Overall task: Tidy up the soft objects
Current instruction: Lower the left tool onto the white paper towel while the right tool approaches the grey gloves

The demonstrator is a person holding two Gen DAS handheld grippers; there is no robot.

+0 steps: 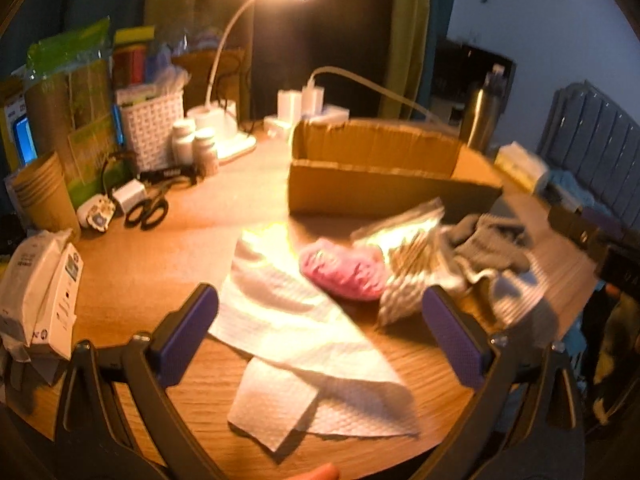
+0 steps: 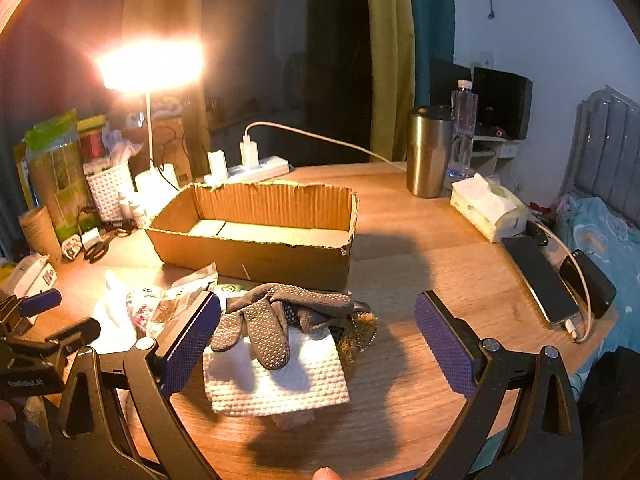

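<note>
An open cardboard box (image 1: 372,184) (image 2: 256,240) stands at mid-table. In front of it lies a heap of soft things. In the left wrist view I see a white paper towel (image 1: 304,344), a pink cloth bundle (image 1: 344,272), a shiny plastic packet (image 1: 404,264) and grey gloves (image 1: 492,248). My left gripper (image 1: 320,332) is open and empty, hovering over the towel. In the right wrist view grey dotted gloves (image 2: 276,316) lie on a folded white cloth (image 2: 280,380). My right gripper (image 2: 318,340) is open and empty, its fingers either side of them.
A lit desk lamp (image 2: 150,64), white basket (image 1: 152,128), pill bottles (image 1: 196,148), paper cups (image 1: 44,196), scissors (image 1: 148,210) and wipes pack (image 1: 36,288) crowd the left. A steel tumbler (image 2: 428,152), tissue pack (image 2: 486,204) and phones (image 2: 540,280) sit right.
</note>
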